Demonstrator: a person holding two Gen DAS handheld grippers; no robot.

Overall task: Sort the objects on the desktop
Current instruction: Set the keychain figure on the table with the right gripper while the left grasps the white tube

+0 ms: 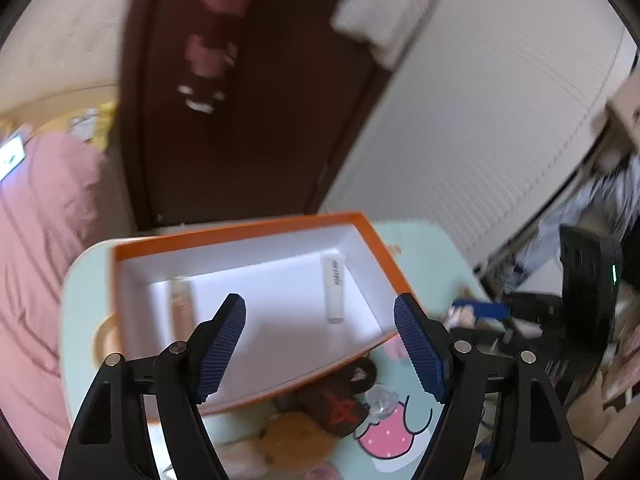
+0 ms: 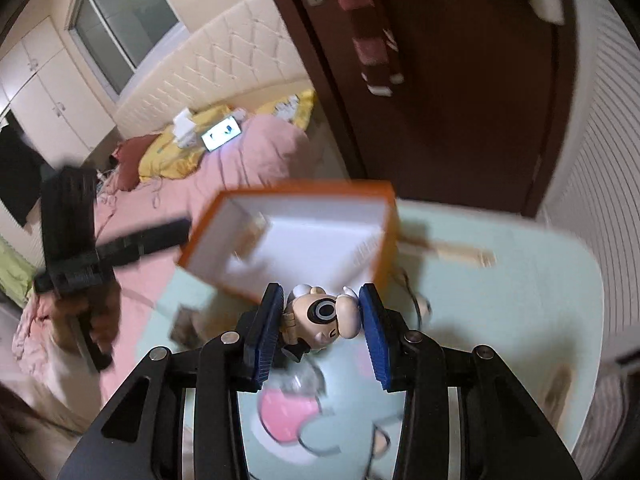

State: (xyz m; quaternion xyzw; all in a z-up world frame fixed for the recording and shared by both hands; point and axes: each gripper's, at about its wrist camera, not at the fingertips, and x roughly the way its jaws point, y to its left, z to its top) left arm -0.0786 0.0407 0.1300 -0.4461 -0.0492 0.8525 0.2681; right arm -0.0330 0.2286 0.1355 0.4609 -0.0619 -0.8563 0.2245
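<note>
An orange box (image 1: 240,230) with a white inside sits on the pale green table (image 1: 420,240). A white tube (image 1: 335,286) and a clear tube (image 1: 181,304) lie in it. My left gripper (image 1: 320,344) hangs open above the box's near edge, with nothing between its blue pads. Just below the box lie a brown plush toy (image 1: 340,404) and a tan round toy (image 1: 296,444). In the right wrist view my right gripper (image 2: 322,324) is shut on a small beige figure (image 2: 324,316) with a ringed eye, lifted just short of the box (image 2: 384,236).
A bed with a pink quilt (image 2: 248,160) borders the table's left side, with a lit phone (image 2: 222,133) on it. A dark brown door (image 1: 248,120) and a white slatted panel (image 1: 480,140) stand behind. The left gripper's black body (image 2: 76,240) shows over the bed. Clutter lies at the right (image 1: 480,312).
</note>
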